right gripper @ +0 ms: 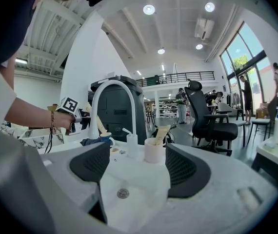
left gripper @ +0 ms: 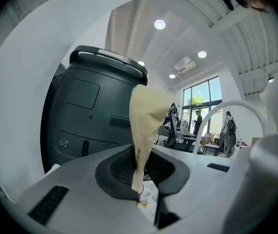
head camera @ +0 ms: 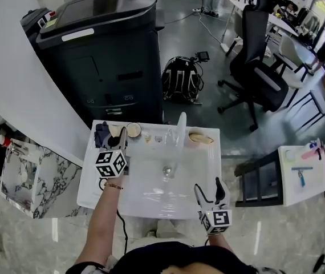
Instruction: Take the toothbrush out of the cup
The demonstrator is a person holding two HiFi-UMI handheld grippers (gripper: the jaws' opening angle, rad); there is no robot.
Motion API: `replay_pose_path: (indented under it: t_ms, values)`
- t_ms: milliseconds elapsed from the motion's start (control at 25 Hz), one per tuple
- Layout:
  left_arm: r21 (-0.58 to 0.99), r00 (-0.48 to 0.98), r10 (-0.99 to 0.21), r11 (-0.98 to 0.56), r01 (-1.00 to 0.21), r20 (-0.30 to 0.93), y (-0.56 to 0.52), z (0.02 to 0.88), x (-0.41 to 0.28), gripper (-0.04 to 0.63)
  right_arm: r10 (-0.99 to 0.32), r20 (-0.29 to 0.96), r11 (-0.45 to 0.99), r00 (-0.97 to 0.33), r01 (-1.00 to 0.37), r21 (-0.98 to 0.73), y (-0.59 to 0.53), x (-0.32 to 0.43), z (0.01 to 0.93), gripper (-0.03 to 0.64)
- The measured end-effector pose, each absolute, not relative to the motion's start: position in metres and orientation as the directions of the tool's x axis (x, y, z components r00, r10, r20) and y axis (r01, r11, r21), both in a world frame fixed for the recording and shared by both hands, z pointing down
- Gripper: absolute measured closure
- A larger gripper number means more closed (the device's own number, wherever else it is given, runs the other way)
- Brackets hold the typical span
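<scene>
My left gripper (head camera: 121, 138) is shut on a beige paper-wrapped toothbrush (left gripper: 146, 123), whose lower end is pinched between the dark pads (left gripper: 117, 177). In the right gripper view the toothbrush (right gripper: 100, 125) hangs just above a small cup (right gripper: 106, 137) at the sink's back left; whether its tip is clear of the rim I cannot tell. The head view shows that cup (head camera: 133, 130) beside the left gripper's fingers. My right gripper (right gripper: 139, 172) stands open and empty over the sink's front edge, also seen as the right gripper (head camera: 210, 194) in the head view.
A second cup (right gripper: 153, 150) with a beige wrapped item stands at the sink's back right, next to a soap dispenser (right gripper: 131, 143) and the white arched faucet (head camera: 181, 127). A dark cloth (head camera: 101, 135) lies back left. A big black machine (head camera: 102, 44) stands behind the sink (head camera: 151, 201).
</scene>
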State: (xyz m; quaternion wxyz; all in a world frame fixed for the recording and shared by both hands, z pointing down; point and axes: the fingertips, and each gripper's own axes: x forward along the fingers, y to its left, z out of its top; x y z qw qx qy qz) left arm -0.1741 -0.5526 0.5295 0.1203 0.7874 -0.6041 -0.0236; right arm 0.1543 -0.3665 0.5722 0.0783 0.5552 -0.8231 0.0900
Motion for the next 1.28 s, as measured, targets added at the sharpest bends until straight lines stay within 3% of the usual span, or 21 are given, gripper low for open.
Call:
replay_pose_path:
  t_ms: [440, 1280]
  values:
    - [0.227, 0.283, -0.959, -0.277, -0.934, -0.009, -0.497, 0.473, -0.168, 0.560, -0.899, 0.217, 0.377, -0.380, -0.925, -0.056, -0.340, 0.145, 0.568, 0.267]
    - [0.255, 0.355, -0.934, -0.337, -0.906, 0.027, -0.352, 0.466, -0.146, 0.560, -0.907, 0.183, 0.374, -0.379, -0.925, -0.060, -0.279, 0.134, 0.557, 0.265]
